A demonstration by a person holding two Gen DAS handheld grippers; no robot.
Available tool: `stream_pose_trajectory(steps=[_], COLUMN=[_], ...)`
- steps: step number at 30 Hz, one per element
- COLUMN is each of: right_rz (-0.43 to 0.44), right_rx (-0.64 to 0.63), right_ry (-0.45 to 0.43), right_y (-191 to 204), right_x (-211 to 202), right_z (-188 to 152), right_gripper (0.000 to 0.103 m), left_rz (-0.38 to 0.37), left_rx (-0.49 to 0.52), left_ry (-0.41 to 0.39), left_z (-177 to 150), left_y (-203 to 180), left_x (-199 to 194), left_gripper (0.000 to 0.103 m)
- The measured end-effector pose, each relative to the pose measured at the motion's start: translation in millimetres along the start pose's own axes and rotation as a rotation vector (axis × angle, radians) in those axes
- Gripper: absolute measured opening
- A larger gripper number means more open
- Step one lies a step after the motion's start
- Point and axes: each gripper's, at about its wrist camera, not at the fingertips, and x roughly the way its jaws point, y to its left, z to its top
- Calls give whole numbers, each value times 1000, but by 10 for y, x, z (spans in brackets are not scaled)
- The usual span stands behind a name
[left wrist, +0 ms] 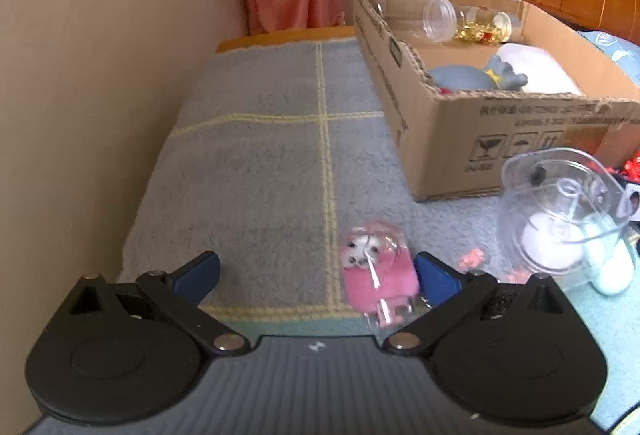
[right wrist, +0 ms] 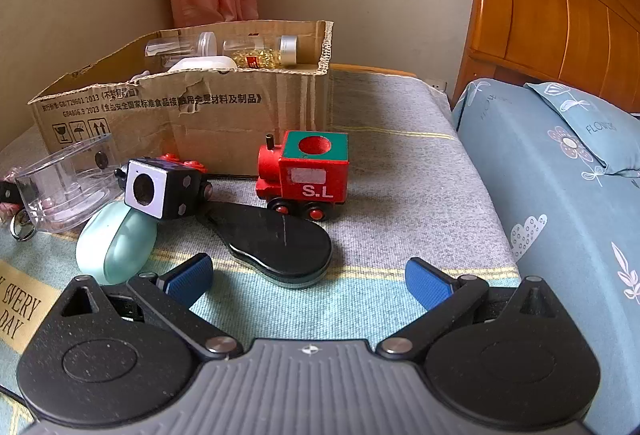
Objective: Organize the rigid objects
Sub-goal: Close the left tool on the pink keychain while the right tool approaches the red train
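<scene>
Spreading wide with nothing between its blue pads, the left gripper [left wrist: 318, 275] hangs low over a grey blanket [left wrist: 256, 163], and a pink packaged toy [left wrist: 376, 271] lies just beside its right pad, a little forward. The right gripper [right wrist: 309, 277] is equally wide apart and empty, with a flat black oval case [right wrist: 276, 243] lying just ahead between its fingers. Beyond that case stands one red wooden train engine [right wrist: 306, 173], upright on its wheels near the cardboard box [right wrist: 180, 115]. To its left, one black wooden carriage [right wrist: 164, 191] rests tilted on one mint-green oval case [right wrist: 116, 243], and one clear plastic container [right wrist: 66, 183] sits beside them. The train looks stiff and light, with painted faces that could slide under the pads; its squared cab sides seem the surest place to take hold. The oval case is low and smooth, so a grasp across its narrow width would probably serve best. The clear container seems brittle and best held gently by its wall. Inside the box, two clear jars are visible, along with a grey toy [left wrist: 476, 77] and a white object whose shape is unclear.
</scene>
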Motion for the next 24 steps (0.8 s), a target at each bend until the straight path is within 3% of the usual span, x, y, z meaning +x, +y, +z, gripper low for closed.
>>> stream_pose_trajectory(steps=[8,11,13,18,24], right_rz=[9,9,9,17,57], right_rx=[-7,-8,-8,-9,-6], right_ry=[-1,-3,-3,9,-52], right_y=[1,1,1,0,2], right_x=[-19,-24,-23,-31,-132], right_z=[-16,-21,-21,-3,149], right_gripper=[103,103,103,103,103], left_rz=[-47,-49,-56,-113,-166], left_rx=[-37,-16,-9,-20,-33], left_ry=[7,-15,-22,-26,-18], left_z=[-91,-119,-103,-90,-77], left_y=[31,-2,-22,-49,-93], left_x=[-2,-36,-41,-106,-154], left_gripper=[102,98,92,60,41])
